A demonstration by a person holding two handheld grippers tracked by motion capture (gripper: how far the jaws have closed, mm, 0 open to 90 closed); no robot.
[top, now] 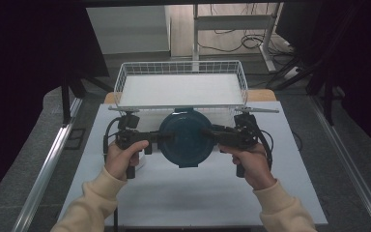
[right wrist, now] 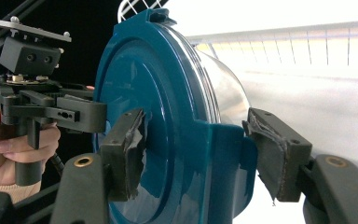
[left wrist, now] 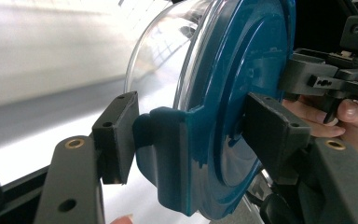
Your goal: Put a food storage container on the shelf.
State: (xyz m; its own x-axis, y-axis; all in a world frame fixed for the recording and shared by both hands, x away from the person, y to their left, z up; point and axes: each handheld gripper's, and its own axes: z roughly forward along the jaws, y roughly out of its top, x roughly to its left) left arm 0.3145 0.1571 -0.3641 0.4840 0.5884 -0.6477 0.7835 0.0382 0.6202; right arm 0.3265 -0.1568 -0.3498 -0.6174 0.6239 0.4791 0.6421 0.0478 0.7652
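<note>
1. gripping from the left, the left gripper (top: pixel 166 137) has its jaws clamped on a side latch tab of the round clear container with a dark teal lid (top: pixel 185 138); in the left gripper view one pad (left wrist: pixel 116 135) presses the tab's underside and the other sits on the lid face.
2. the container is held level above the white table (top: pixel 193 193), lid facing up, just in front of the white wire basket (top: pixel 180 83); whether it touches the table cannot be told.
3. its clear bowl is hidden under the lid in the high view, and its contents cannot be made out.
4. round, it has no long axis; its latch tabs point left, right, front and back.
5. the right gripper (top: pixel 206 131) is clamped on the opposite tab, its worn pads (right wrist: pixel 131 149) pinching lid and tab.
</note>
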